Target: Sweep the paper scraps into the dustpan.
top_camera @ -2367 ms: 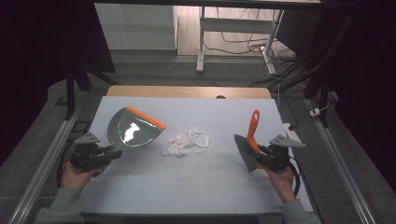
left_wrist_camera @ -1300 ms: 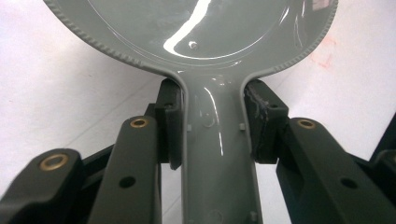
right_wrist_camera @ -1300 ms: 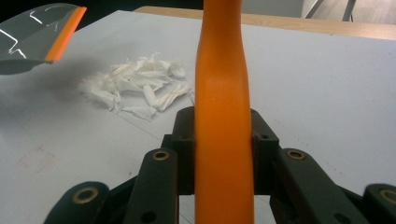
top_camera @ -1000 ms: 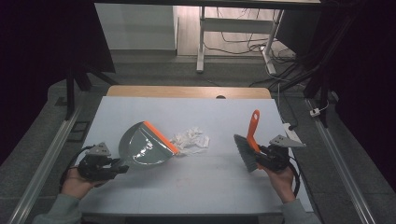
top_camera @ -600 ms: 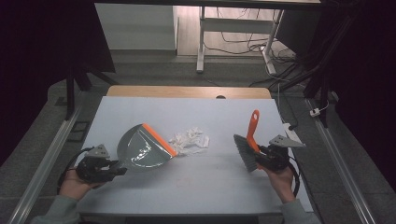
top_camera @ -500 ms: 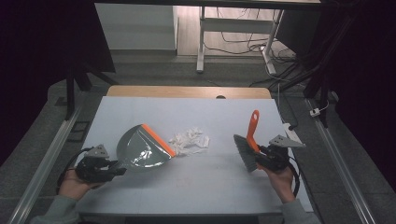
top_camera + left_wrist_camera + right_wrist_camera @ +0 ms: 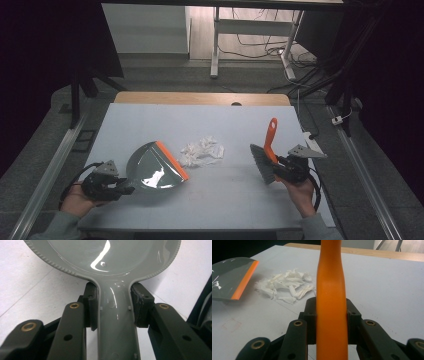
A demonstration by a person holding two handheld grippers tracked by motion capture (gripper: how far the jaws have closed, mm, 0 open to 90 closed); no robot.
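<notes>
A grey dustpan (image 7: 152, 167) with an orange lip (image 7: 171, 160) lies on the pale table, its lip close to a heap of white paper scraps (image 7: 202, 151). My left gripper (image 7: 122, 189) is shut on the dustpan's handle (image 7: 116, 322), pads pressed against both sides. At the right, my right gripper (image 7: 276, 167) is shut on the orange handle (image 7: 331, 297) of a hand brush whose grey bristles (image 7: 261, 162) rest near the table. In the right gripper view the paper scraps (image 7: 284, 286) and the dustpan (image 7: 229, 277) lie ahead to the left.
The table (image 7: 225, 125) has a wooden strip (image 7: 200, 98) along its far edge. Metal rails (image 7: 50, 165) run down both sides. A white desk frame (image 7: 215, 40) and cables stand on the floor beyond. Black cables trail from both grippers.
My left hand has drawn the dustpan down and toward the front left, turning its orange lip to face the paper scraps. The right hand and brush have held still.
</notes>
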